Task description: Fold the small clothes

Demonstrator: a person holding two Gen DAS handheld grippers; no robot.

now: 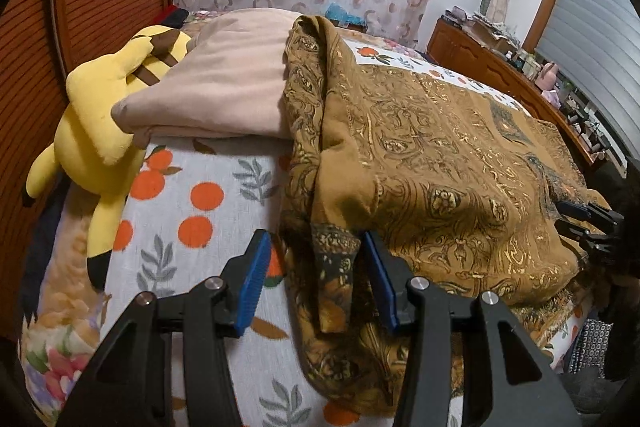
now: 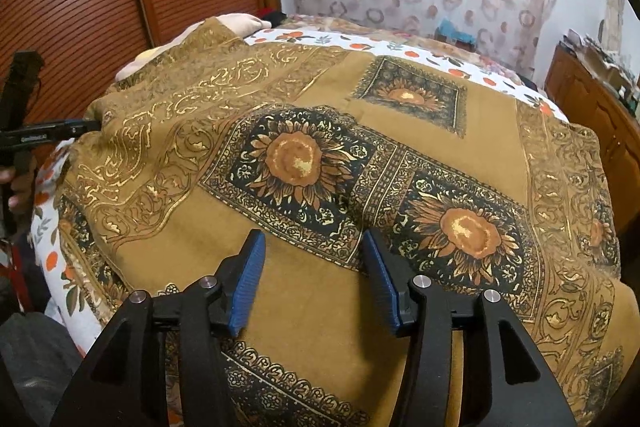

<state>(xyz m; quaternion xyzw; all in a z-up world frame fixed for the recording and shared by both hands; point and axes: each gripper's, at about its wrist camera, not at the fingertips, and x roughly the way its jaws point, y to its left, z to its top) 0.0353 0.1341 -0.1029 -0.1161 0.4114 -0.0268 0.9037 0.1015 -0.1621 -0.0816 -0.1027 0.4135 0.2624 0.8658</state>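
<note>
Starting the fold: left gripper spread around cloth edge, right gripper released above it; next, clamp the edges.

My left gripper stands with jaws spread, a hanging fold of the brown patterned cloth between my blue pads, neither pad pressing it. The cloth drapes across the orange-print bedsheet. Beyond it lies a beige pillow, with a yellow Pikachu plush tucked against its left side. My right gripper shows at the cloth's far right edge.
</note>
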